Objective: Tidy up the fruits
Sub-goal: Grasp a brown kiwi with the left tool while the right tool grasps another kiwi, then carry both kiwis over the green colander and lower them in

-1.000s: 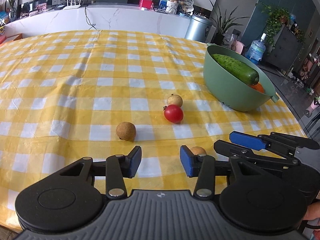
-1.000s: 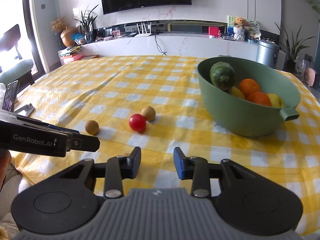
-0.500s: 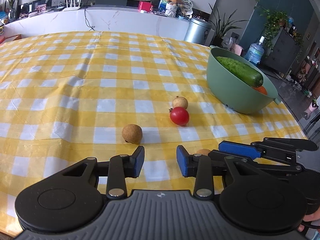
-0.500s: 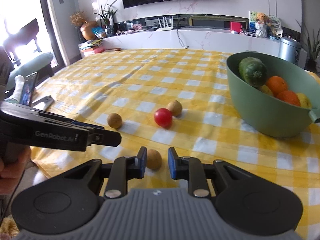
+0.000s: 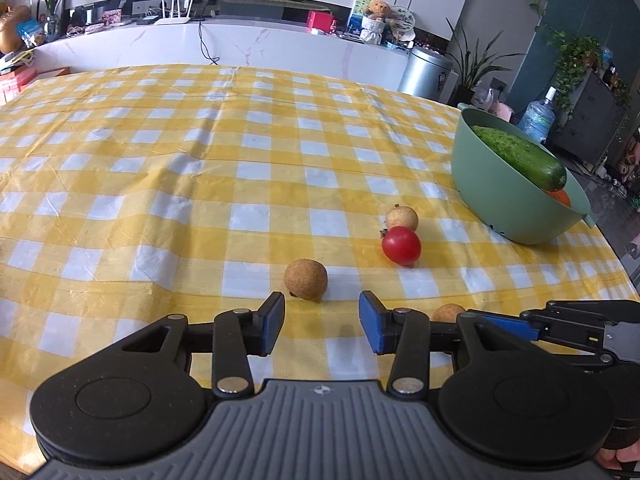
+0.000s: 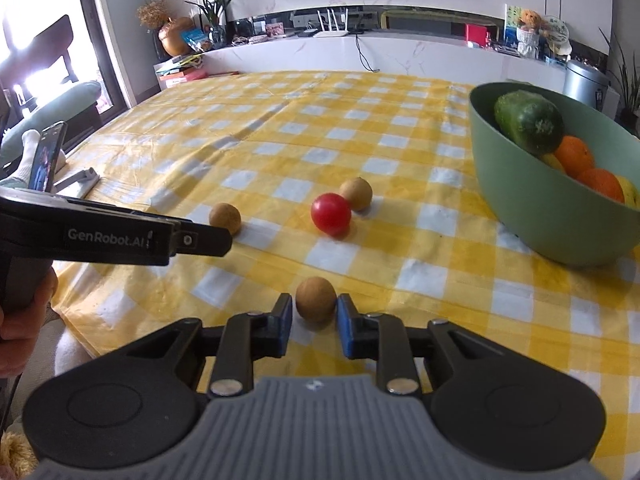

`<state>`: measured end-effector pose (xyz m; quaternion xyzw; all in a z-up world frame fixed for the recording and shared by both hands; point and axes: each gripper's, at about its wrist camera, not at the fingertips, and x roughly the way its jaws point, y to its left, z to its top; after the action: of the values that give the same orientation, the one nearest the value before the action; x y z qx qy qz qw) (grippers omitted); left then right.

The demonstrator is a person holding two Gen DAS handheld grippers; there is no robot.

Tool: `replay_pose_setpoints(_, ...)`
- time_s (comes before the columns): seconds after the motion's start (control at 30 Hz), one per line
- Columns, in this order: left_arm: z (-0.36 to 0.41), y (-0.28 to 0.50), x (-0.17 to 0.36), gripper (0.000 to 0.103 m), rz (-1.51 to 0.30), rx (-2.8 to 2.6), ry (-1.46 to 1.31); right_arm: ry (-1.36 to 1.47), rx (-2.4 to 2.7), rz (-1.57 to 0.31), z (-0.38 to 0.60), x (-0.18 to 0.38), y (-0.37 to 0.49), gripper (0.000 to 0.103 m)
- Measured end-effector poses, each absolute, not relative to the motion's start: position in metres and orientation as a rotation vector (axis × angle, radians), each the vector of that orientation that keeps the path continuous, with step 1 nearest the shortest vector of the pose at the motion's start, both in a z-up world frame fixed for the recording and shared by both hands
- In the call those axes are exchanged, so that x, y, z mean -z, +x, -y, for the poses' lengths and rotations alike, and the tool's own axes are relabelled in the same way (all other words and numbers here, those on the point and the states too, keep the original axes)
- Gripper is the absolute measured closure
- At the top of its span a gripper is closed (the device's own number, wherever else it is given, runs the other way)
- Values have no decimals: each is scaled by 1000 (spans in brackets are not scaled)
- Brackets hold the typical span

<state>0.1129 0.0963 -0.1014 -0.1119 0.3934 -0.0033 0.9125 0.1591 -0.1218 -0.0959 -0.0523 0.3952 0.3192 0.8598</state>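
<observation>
The right hand-held gripper [image 6: 314, 319] has its blue pads closed on a small brown fruit [image 6: 315, 298] that sits on the yellow-checked counter [image 6: 280, 128], well in front of and to the left of the green bowl [image 6: 532, 208]. I judge this fruit light, round and thin-shelled, with a dry, slightly rough skin: it should grip well across its widest middle, but a hard squeeze could crack it and an off-centre pinch could roll it out. The left hand-held gripper [image 5: 322, 322] is partly open with nothing between its pads; a second brown fruit [image 5: 305, 279] lies just beyond its fingertips, farther from the green bowl than the cherry tomato [image 5: 401, 246] and the paler brown fruit [image 5: 402, 218] touching it. Compared with a second ago, the right gripper, then open over bare cloth, now has the fruit between its pads. The left gripper's jaws have just been opening again after narrowing, and the second brown fruit sits closer to its fingertips than before.
</observation>
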Motion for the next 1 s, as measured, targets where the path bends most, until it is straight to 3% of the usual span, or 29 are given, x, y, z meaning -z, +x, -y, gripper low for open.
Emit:
replay_pose_setpoints(0.47,-90,129,109,49,-802,-37,-165,-44,-613,-814,133,95,165,85)
replay_pose_setpoints(0.7,-91,131,111,70,-808,-35,-156,-49,-617,-810,132,95,164,85)
replay_pose_setpoints(1.0,-87,126,105,74,-793,-36,-146,-44,-613,-799,133,94,163,85)
